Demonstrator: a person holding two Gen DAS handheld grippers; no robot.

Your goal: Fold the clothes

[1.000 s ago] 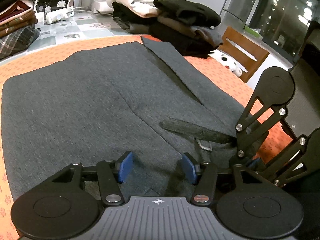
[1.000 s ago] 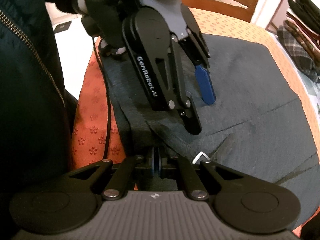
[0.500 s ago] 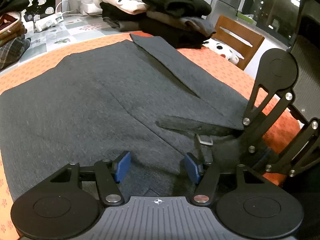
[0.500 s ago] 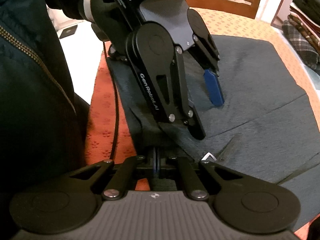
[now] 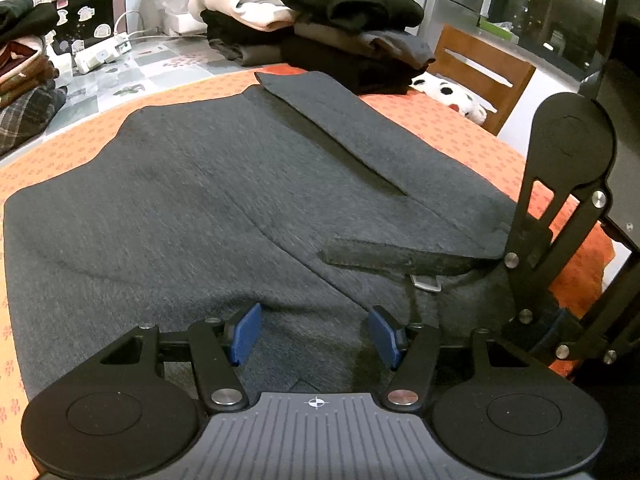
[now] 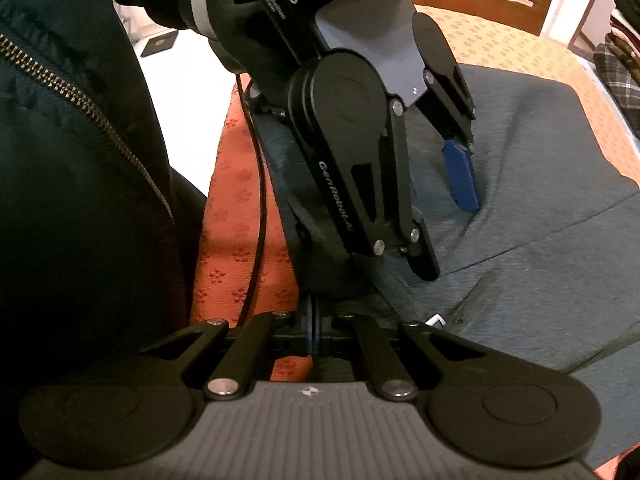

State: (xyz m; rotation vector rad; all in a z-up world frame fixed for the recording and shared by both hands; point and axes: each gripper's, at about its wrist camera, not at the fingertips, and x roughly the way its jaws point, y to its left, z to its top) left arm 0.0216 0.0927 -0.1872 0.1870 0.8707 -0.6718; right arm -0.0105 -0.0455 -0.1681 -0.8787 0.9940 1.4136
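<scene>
My counter [image 5: 460, 128], draped in an orange flower-print cloth, carries a dark grey garment [image 5: 168, 208] spread flat across most of its top, the hem end reaching toward the far edge and the collar end lying at the near edge beside me. One long strip of the grey garment [image 6: 560, 280] lies folded inward over the body, running from the far edge back toward the near right corner. Behind it, at the far edge, stands a pile of folded clothes [image 5: 344, 36] in black, grey and cream; a second stack [image 5: 24, 76], plaid at the bottom, sits at the far left corner. A wooden chair [image 5: 480, 68] stands off the far right side, a spotted soft toy [image 5: 452, 92] on it.

My left gripper [image 5: 314, 334] hangs over the near edge with its blue fingers [image 5: 246, 332] apart, nothing pinched between them, grey fabric beneath. In the right wrist view that same left gripper [image 6: 448, 232] points down at the cloth, gloved hand [image 6: 236, 36] above it. My right gripper [image 6: 312, 330] has its fingers pressed together on the garment's edge at the near edge of the counter. A small white tag [image 5: 426, 282] shows near the collar.
</scene>
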